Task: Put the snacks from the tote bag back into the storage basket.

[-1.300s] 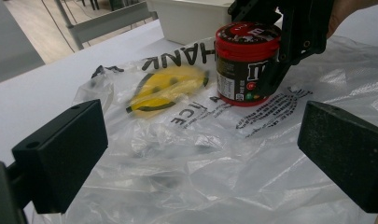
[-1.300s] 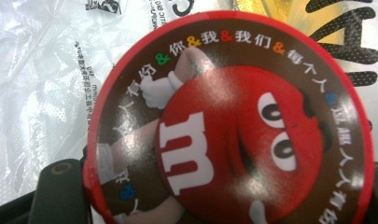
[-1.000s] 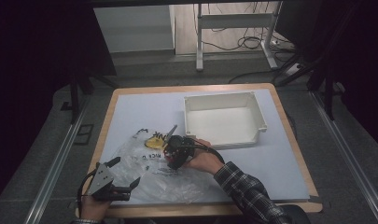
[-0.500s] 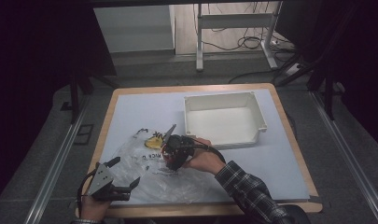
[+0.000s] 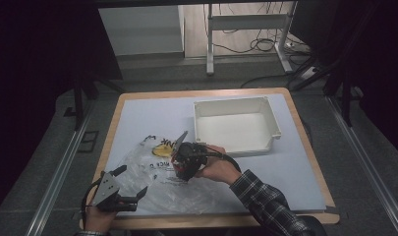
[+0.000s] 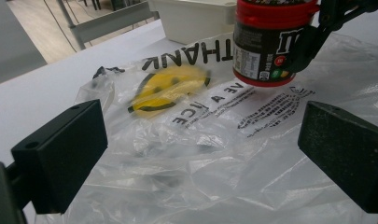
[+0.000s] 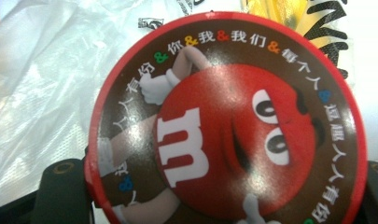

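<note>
Our right gripper (image 5: 183,158) gripped the red-lidded M&M's candy jar (image 6: 269,42) by its sides, jaws clenched on it, holding it upright just above the clear plastic bag (image 6: 196,158). Our left gripper (image 5: 129,184) waited with jaws released, wide apart over the bag's near edge, holding nothing. We judged the lift best kept level and slow, the jar carried clear of the crinkled film so no fold snagged. Beyond lay the white tray (image 5: 236,129), empty, on the pale table (image 5: 137,113); nothing stood between jar and tray.

plaid sleeve (image 5: 268,204), black jaws (blocky, matte)
</note>
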`<state>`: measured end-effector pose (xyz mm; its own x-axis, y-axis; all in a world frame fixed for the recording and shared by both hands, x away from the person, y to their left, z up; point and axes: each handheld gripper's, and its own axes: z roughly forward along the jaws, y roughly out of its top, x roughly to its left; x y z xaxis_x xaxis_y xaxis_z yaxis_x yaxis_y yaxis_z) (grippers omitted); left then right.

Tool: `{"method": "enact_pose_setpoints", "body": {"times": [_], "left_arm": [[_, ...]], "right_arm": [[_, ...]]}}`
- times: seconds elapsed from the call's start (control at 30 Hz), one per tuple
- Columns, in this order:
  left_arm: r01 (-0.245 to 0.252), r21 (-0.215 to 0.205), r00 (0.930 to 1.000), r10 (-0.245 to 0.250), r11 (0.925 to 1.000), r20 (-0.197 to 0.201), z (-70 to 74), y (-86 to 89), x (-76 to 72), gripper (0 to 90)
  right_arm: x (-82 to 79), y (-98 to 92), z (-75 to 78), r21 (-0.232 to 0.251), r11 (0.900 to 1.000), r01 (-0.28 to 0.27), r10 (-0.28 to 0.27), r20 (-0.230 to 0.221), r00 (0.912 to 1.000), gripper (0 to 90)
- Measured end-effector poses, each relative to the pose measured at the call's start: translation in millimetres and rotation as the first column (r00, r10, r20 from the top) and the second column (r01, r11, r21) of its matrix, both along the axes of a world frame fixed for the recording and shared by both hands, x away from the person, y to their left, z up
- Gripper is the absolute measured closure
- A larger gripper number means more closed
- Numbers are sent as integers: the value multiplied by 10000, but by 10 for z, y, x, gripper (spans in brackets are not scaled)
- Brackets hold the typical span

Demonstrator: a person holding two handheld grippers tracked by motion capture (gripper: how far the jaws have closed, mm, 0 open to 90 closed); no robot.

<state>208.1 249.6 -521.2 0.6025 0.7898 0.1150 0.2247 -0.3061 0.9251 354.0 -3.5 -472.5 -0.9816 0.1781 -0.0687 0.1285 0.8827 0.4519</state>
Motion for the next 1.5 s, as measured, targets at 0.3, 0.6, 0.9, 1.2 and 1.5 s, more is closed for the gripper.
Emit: {"method": "enact_pose_setpoints", "body": {"times": [0.3,0.6,0.9,1.2,1.5], "left_arm": [[-10,9,10000,10,10000,-6,0,-3,-1,14],[-17,11,10000,17,10000,-6,-1,-5,-1,13],[-18,22,10000,18,10000,-13,-2,-8,-1,14],[-18,36,10000,18,10000,-12,-2,-10,-2,14],[-19,47,10000,19,10000,-10,-2,-10,-2,13]], "right_arm": [[-29,-86,72,138,9999,-42,42,-8,10000,257],[-45,-184,127,211,9998,-12,11,60,10000,257],[-73,-288,164,184,9998,36,-39,139,9999,257],[-96,-406,201,194,9995,266,-270,211,9994,257],[-93,-502,224,203,9992,353,-360,316,9989,257]]}}
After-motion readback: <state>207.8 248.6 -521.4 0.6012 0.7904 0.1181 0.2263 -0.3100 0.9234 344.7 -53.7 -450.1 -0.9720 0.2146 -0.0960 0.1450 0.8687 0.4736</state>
